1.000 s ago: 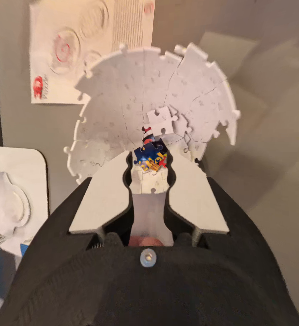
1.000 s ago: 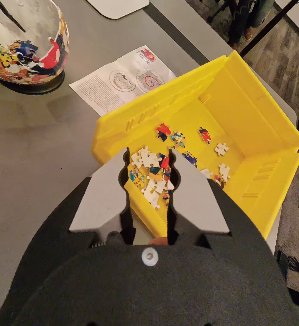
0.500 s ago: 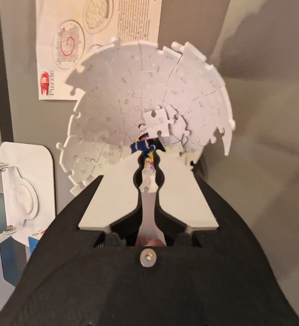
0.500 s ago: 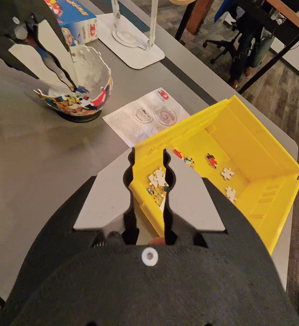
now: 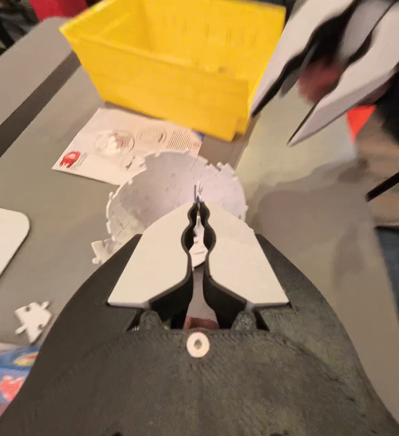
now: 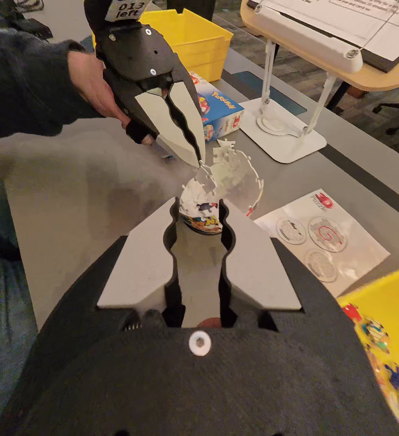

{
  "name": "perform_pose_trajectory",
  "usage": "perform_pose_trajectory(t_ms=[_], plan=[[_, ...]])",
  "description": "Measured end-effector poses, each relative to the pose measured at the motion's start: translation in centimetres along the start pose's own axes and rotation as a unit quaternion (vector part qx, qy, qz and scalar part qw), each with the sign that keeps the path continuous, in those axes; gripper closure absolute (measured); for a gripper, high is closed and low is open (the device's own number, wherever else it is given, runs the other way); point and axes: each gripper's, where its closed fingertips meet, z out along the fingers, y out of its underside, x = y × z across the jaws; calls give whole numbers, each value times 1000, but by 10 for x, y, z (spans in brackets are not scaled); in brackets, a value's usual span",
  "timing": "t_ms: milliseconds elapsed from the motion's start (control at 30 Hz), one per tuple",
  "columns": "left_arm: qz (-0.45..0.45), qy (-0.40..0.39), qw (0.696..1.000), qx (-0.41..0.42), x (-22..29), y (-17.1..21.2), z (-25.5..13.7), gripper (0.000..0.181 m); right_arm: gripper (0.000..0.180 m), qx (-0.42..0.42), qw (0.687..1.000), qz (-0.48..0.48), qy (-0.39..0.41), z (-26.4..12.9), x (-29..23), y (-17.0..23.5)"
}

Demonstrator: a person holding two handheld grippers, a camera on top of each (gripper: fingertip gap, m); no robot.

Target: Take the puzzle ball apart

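My left gripper (image 6: 199,162) reaches in from the upper left, tilted steeply down, a sleeved hand (image 6: 92,87) around its black body. Its tips are pinched together on a small strip of puzzle pieces (image 6: 205,177), white side showing, lifted just above the ball's broken rim. In the left wrist view the same strip (image 5: 198,195) shows edge-on between the closed tips.

My right gripper (image 6: 198,207) sits low and level, pointed at the ball. Its jaws stand apart at a moderate gap and hold nothing.

The puzzle ball (image 6: 226,191) is one open half-shell, white inside and coloured outside, sitting on a dark round stand on the grey table (image 6: 76,177), between the two grippers.

I count two yellow bins: one (image 6: 200,37) behind the left gripper, one (image 6: 382,313) at my lower right with loose pieces in it. One instruction sheet (image 6: 323,238) lies right of the ball. One blue puzzle box (image 6: 219,111) stands behind it, beside one white document stand (image 6: 281,136). Two joined loose pieces (image 5: 34,317) lie white side up on the table in the left wrist view.
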Motion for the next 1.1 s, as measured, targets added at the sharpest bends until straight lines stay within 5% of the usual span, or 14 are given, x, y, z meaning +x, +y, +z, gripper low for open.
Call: perform_pose_trajectory(t_ms=[233, 367, 700, 833, 967, 1033, 1100], plan=[[-44, 69, 990, 114, 27, -29, -21, 178, 155, 24, 999, 38, -18, 25, -3, -9], [-51, 82, 986, 136, 32, -33, -24, 178, 174, 18, 999, 37, -25, 29, -7, -9], [-77, 78, 981, 162, 23, -33, -29, 178, 180, 34, 997, 67, -36, 5, 3, -9], [-77, 74, 981, 161, 22, -31, -30, 179, 180, 24, 997, 62, 48, -31, 47, 0], [-79, 74, 980, 165, 21, -32, -32, 179, 180, -60, 969, 51, 234, -88, 133, 49], [-77, 74, 980, 168, 23, -34, -32, 179, 146, -93, 947, 64, 300, -113, 160, 68], [-77, 75, 980, 170, 26, -37, -32, 179, 137, -92, 943, 52, 315, -126, 162, 65]])
